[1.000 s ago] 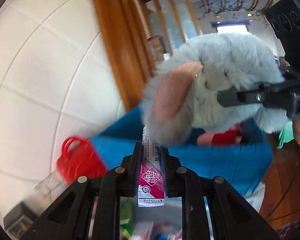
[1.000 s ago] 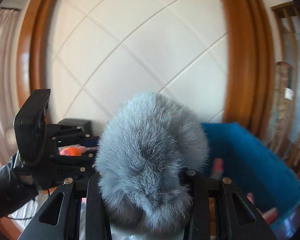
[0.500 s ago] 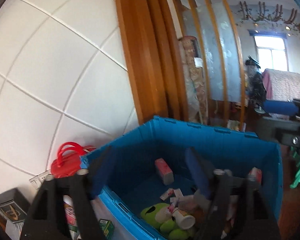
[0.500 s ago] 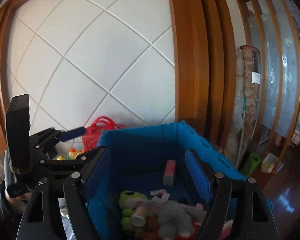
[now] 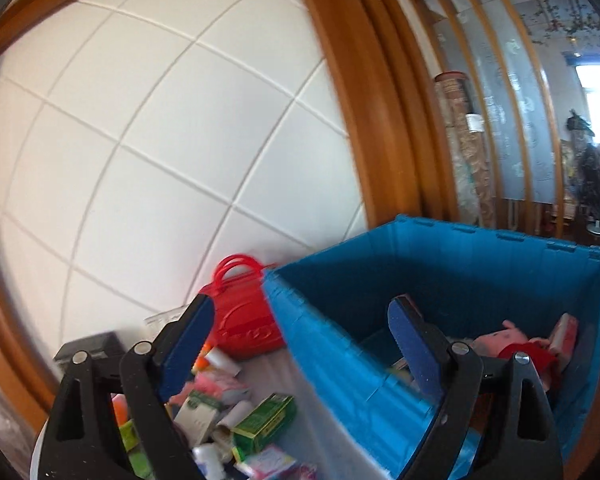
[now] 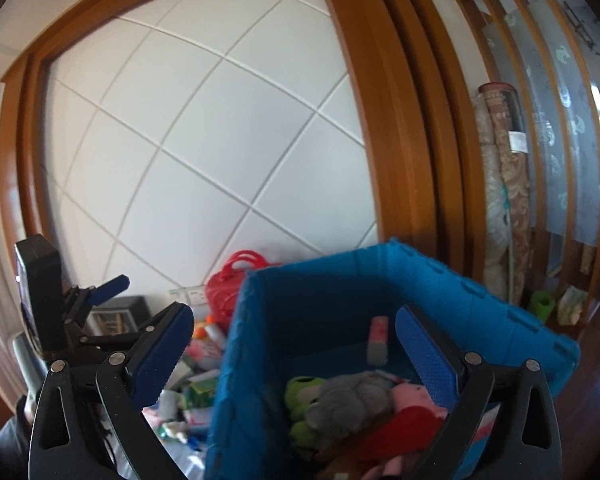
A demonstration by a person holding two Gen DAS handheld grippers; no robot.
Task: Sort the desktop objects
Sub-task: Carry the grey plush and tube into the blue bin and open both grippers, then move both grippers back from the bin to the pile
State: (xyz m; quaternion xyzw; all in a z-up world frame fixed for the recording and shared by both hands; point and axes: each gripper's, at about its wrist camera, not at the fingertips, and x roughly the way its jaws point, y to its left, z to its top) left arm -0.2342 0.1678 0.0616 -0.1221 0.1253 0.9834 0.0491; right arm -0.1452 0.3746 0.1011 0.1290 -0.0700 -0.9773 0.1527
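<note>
My left gripper point(image 5: 300, 340) hangs over the blue crate's point(image 5: 420, 236) near left wall, its jaws opening and nothing between them. Below its left finger lies a pile of small items: a green box point(image 5: 264, 420) and a white bottle point(image 5: 220, 360). My right gripper point(image 6: 296, 344) is above the blue crate point(image 6: 340, 280), also opening and empty. Inside the crate lie a grey plush point(image 6: 348, 400), a green frog plush point(image 6: 300, 388), a pink pig plush point(image 6: 412, 396) and an upright pink sachet point(image 6: 378, 340). One blue finger point(image 6: 110, 286) of the left gripper shows at the left.
A red handbag point(image 5: 244, 316) stands against the white tiled wall point(image 5: 160, 140), left of the crate. A dark box point(image 5: 92, 346) sits at the far left. A wooden frame point(image 6: 400, 140) and rolled rugs point(image 6: 504, 200) rise behind the crate.
The left gripper let go of a red-and-white sachet and the right let go of the grey plush, which now lies in the crate. Both opened wide and swung left.
</note>
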